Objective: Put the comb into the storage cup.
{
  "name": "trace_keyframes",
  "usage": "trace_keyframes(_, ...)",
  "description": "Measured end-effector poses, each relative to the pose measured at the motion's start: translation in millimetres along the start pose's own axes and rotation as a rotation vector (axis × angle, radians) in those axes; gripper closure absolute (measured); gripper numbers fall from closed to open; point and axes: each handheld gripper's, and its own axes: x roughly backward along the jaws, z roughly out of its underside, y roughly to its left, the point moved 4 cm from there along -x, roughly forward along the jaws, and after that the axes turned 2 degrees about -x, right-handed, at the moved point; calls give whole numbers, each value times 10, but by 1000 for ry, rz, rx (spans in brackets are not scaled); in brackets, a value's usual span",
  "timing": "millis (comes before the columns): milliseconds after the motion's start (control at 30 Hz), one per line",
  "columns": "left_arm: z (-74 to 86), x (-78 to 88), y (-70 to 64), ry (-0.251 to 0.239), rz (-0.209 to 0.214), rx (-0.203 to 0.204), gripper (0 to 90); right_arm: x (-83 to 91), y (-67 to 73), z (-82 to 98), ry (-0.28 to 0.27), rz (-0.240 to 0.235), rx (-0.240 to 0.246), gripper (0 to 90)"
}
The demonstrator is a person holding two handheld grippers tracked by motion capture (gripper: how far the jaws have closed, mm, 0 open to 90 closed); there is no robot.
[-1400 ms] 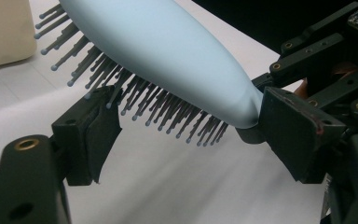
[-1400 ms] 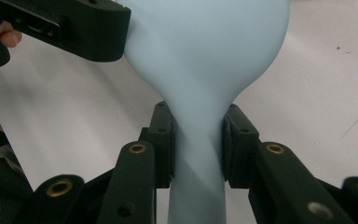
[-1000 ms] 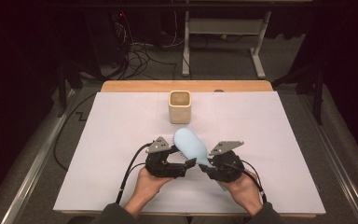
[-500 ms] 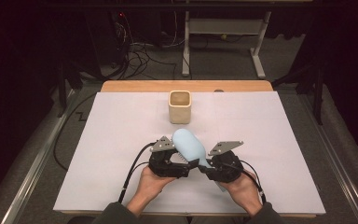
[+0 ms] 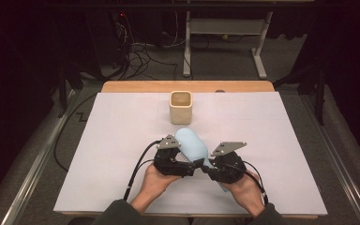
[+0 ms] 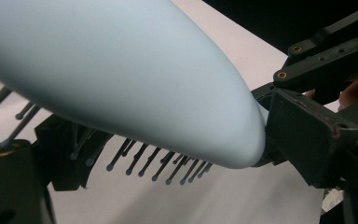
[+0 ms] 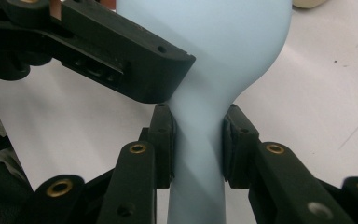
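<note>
Since the earlier high view, little has shifted: both hands sit near the front middle of the tabletop (image 5: pixel 98 140), and the pale blue hairbrush (image 5: pixel 192 146) remains raised between them, its head angled toward the far left.

Left side: the left claw (image 5: pixel 187 165) has just been opening, its jaws now spread as wide as they go. In the left gripper view the brush head (image 6: pixel 121 79) hangs above and across the jaws, bristles (image 6: pixel 158 168) pointing down between them. Whether a jaw touches the bristles cannot be told; no pinch is evident.

Centre: the brush's long axis runs from the head at upper left down to the handle at lower right in the high view. A beige square cup (image 5: pixel 181 107) stands upright beyond the hands, well apart from the brush, roughly along the line the head points.

Right side: the right claw (image 5: pixel 209 169) pinches the handle. In the right gripper view both pads (image 7: pixel 163 135) press the narrow neck of the handle (image 7: pixel 198 154) from either side, with the head widening just above them.

Judgement: the brush is carried by the right claw alone. The cup lies ahead of the head, so the right hand is placed to advance it lengthwise toward the cup while the left withdraws.
</note>
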Motion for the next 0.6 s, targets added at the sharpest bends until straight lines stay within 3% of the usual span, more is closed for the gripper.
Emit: trace_keyframes(600, -33, -71, 28, 0, 24, 34, 128, -6, 25, -24, -6, 4, 7, 707)
